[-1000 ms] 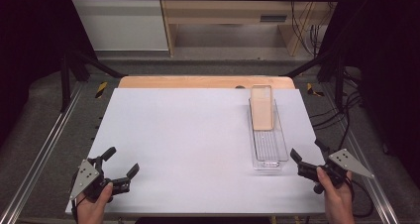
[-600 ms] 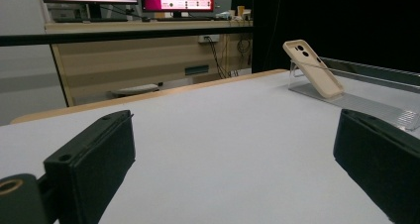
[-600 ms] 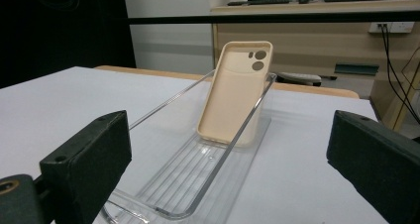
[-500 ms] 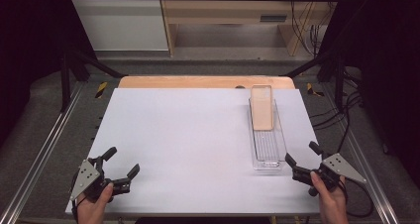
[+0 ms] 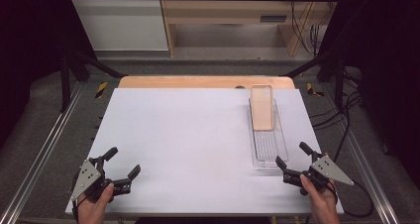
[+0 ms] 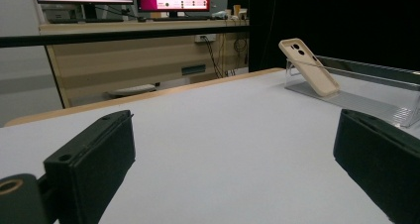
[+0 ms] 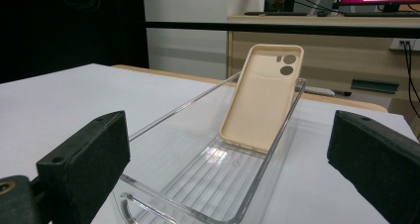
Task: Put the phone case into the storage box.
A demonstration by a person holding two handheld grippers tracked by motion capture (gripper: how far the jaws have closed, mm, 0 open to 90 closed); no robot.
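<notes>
Clear tray (image 7: pixel 237 184) cut off below — phone case (image 7: pixel 262 102) leans inside, fully visible.

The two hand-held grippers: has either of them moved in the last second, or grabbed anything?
The right gripper slid left along the near edge, closing in on the near end of the clear tray, jaws open and empty. The left gripper stayed put, open. The beige phone case leans in the tray as before.

Between the wide-apart jaws lies a clear tray (image 7: pixel 168 116); a beige case (image 7: pixel 262 97) leans tilted against its far end.
</notes>
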